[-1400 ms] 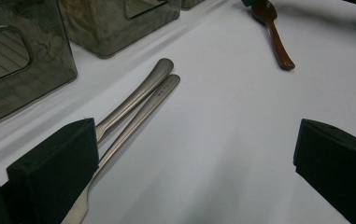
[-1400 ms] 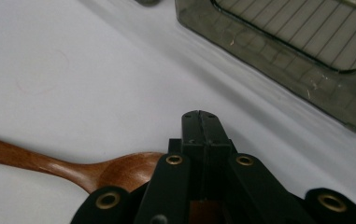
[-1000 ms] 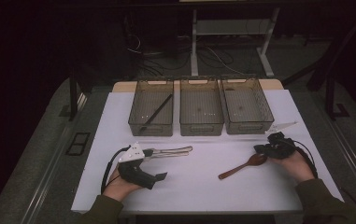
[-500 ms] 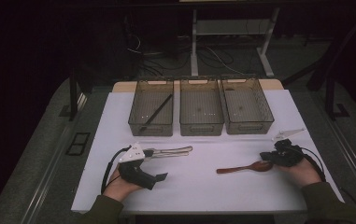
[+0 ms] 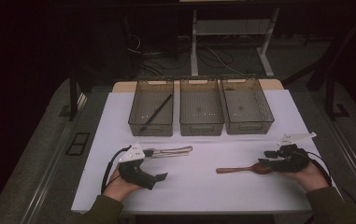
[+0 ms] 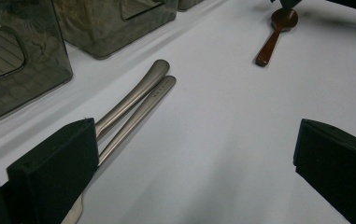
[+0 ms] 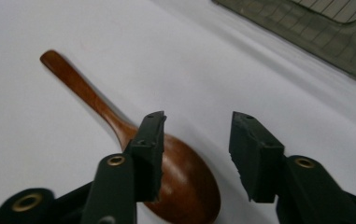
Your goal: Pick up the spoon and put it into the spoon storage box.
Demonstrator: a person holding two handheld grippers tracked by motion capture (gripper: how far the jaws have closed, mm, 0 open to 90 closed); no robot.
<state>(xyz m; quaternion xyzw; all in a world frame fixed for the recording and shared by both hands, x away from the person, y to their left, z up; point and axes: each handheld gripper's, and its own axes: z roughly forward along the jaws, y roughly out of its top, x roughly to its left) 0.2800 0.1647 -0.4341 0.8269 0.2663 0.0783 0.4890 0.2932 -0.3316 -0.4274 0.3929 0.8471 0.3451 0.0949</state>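
Leftmost, your left gripper point(image 5: 159, 177) rests with jaws wide apart beside two metal handles point(image 6: 138, 100) on the desk point(image 5: 203, 186). Rightward, your right gripper point(image 7: 196, 154), jaws just opened, stands over the released wooden spoon point(image 7: 166, 175).

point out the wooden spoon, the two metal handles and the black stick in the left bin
wooden spoon point(image 7: 185, 186), right gripper view, on its bowl
metal handles point(image 6: 140, 93), left gripper view, on the upper handle's shaft
black stick point(image 5: 157, 112), high view, on its middle, inside the left bin
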